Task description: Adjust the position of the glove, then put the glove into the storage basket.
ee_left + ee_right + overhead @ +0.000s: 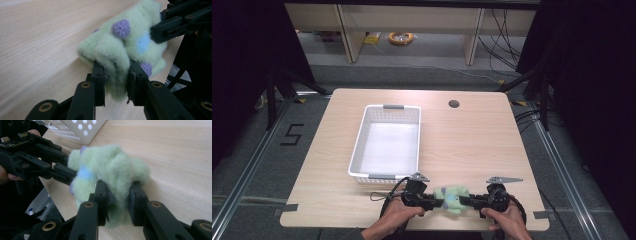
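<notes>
From above, my left tongs [435,202] and right tongs [464,201] meet at the lower middle of the frame, both clenched on a fuzzy green sock [451,198] that sits near the front edge of the desk [472,140]. A white perforated basket [414,142] stands just up and left of them. My left hand [399,216] and right hand [507,220] enter from the bottom. The left gripper view adds what the high one blurs: purple and blue spots on the sock [120,50], a fold pinched between my left tongs [116,82], the other tongs biting it at upper right. The right gripper view shows my right tongs [117,200] gripping a bunched lobe of it [110,170], with the basket's corner [77,128] at upper left
</notes>
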{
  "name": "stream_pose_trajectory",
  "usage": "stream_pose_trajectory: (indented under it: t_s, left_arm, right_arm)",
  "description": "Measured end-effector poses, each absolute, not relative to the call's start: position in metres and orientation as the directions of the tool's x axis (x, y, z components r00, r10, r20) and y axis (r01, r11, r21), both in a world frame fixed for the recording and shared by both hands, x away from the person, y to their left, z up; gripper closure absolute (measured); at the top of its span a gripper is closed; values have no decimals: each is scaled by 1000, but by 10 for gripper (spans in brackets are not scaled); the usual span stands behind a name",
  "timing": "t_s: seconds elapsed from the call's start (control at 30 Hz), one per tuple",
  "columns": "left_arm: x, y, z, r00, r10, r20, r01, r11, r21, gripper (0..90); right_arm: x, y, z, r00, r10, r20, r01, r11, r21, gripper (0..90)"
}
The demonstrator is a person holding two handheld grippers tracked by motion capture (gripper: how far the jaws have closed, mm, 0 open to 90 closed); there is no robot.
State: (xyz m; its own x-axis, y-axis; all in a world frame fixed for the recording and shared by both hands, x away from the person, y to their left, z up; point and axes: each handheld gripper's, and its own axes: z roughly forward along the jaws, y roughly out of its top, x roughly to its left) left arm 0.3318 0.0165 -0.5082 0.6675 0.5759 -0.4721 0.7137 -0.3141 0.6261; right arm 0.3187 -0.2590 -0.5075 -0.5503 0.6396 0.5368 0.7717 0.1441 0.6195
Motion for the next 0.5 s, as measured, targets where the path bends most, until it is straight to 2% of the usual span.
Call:
stream_pose_trajectory:
  t_s: [0.5]
  left_arm:
    - [327,26,-501,680,575,-454,698,-321,639,701]
  right_arm:
    - [313,-248,-500,-566,643,516,757,159,633,728]
